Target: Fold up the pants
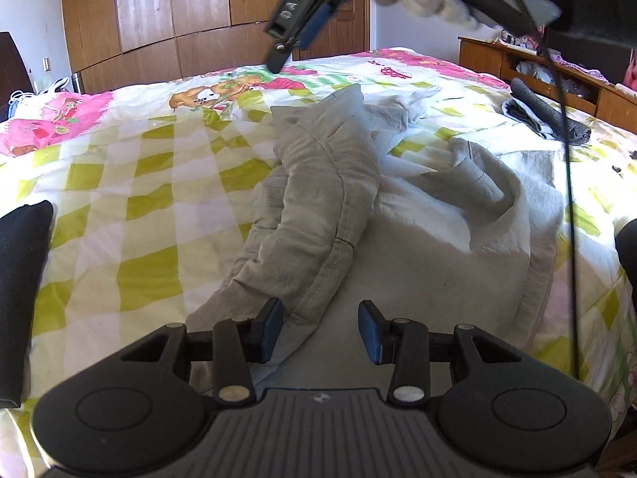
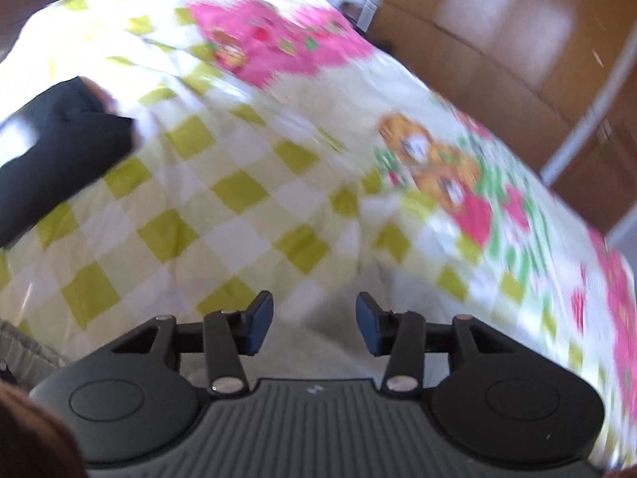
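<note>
Grey pants [image 1: 318, 207] lie crumpled on the checked bedspread [image 1: 131, 199], one leg bunched toward the far side and the rest spread to the right. My left gripper [image 1: 320, 328] is open and empty, low over the near end of the bunched leg. My right gripper [image 2: 314, 324] is open and empty; it also shows in the left wrist view [image 1: 286, 46], high above the far part of the bed. In the blurred right wrist view a pale grey patch of pants [image 2: 318, 342] shows between its fingers.
A dark folded garment [image 1: 24, 290] lies at the bed's left edge, also in the right wrist view [image 2: 51, 147]. Dark and grey clothes [image 1: 545, 115] lie at the far right. A wooden wardrobe [image 1: 167, 20] and a wooden shelf [image 1: 557, 75] stand behind the bed.
</note>
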`<state>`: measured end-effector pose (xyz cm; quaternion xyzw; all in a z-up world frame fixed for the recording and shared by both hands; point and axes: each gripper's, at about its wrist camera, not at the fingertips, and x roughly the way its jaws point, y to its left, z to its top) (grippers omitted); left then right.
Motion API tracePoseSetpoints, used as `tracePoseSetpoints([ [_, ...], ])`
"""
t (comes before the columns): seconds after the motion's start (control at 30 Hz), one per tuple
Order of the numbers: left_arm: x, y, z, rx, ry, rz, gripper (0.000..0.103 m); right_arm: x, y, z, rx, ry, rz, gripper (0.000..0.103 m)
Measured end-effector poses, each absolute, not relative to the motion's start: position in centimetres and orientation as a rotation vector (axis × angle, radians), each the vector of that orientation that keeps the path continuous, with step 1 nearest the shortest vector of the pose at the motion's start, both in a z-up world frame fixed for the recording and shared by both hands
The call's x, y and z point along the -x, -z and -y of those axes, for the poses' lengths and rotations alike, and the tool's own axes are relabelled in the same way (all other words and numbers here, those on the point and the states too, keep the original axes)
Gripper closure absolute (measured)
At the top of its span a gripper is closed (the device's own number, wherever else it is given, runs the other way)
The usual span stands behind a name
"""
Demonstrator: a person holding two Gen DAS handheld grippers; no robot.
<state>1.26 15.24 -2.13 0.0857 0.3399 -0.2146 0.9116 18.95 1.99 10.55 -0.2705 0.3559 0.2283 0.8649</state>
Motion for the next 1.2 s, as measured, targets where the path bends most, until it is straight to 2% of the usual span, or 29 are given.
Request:
tracePoseSetpoints([
  [0.07,-1.3,2.0,-15.4,-0.164,0.442,-0.697,0.05,-20.7,-8.9,-3.1,0.682,-0.552,-0.864,0.048],
  [0.23,-1.6,1.6,-15.3,-0.144,0.444,-0.681,0.05,-25.7,-3.9,-1.6,0.728,-0.589,-1.034,0.046],
  [0.27,-1.7,1.5,-15.3,-0.141,0.444,-0.681,0.049,-26.5,-3.3,-1.2,0.694,-0.61,-1.09,0.049],
  [0.33,-1.9,1.5,-15.5,-0.119,0.445,-0.684,0.049,-27.2,-2.8,-0.3,0.598,-0.661,-1.173,0.065],
  [0.37,-2.1,1.5,-15.7,-0.103,0.445,-0.686,0.049,-27.2,-2.7,-0.2,0.581,-0.675,-1.19,0.086],
  [0.4,-2.2,1.5,-15.9,-0.092,0.444,-0.688,0.049,-27.0,-2.6,-0.3,0.577,-0.691,-1.211,0.094],
  [0.5,-2.4,1.4,-16.5,-0.072,0.428,-0.684,0.049,-25.8,-3.2,-1.1,0.61,-0.724,-1.185,0.099],
  [0.67,-2.1,0.5,-17.9,-0.066,0.351,-0.637,0.049,-25.9,-7.5,-3.7,0.5,-0.752,-1.007,0.1],
  [0.83,-2.9,-1.0,-20.9,-0.042,0.18,-0.589,0.048,-28.1,-10.9,-12.0,0.356,-0.797,-0.762,0.099],
  [0.87,-3.2,-1.0,-21.5,-0.039,0.142,-0.59,0.047,-28.6,-10.9,-13.6,0.316,-0.804,-0.749,0.096],
  [0.9,-3.5,-0.9,-21.9,-0.049,0.102,-0.594,0.047,-29.1,-10.4,-15.4,0.299,-0.815,-0.737,0.089],
  [1.03,-4.3,0.3,-22.6,-0.069,0.02,-0.658,0.047,-28.9,-7.8,-20.4,0.391,-0.777,-0.677,0.088],
  [1.2,-2.8,0.6,-21.3,-0.115,0.067,-0.661,0.047,-26.2,-9.6,-14.4,0.349,-0.801,-0.682,0.084],
])
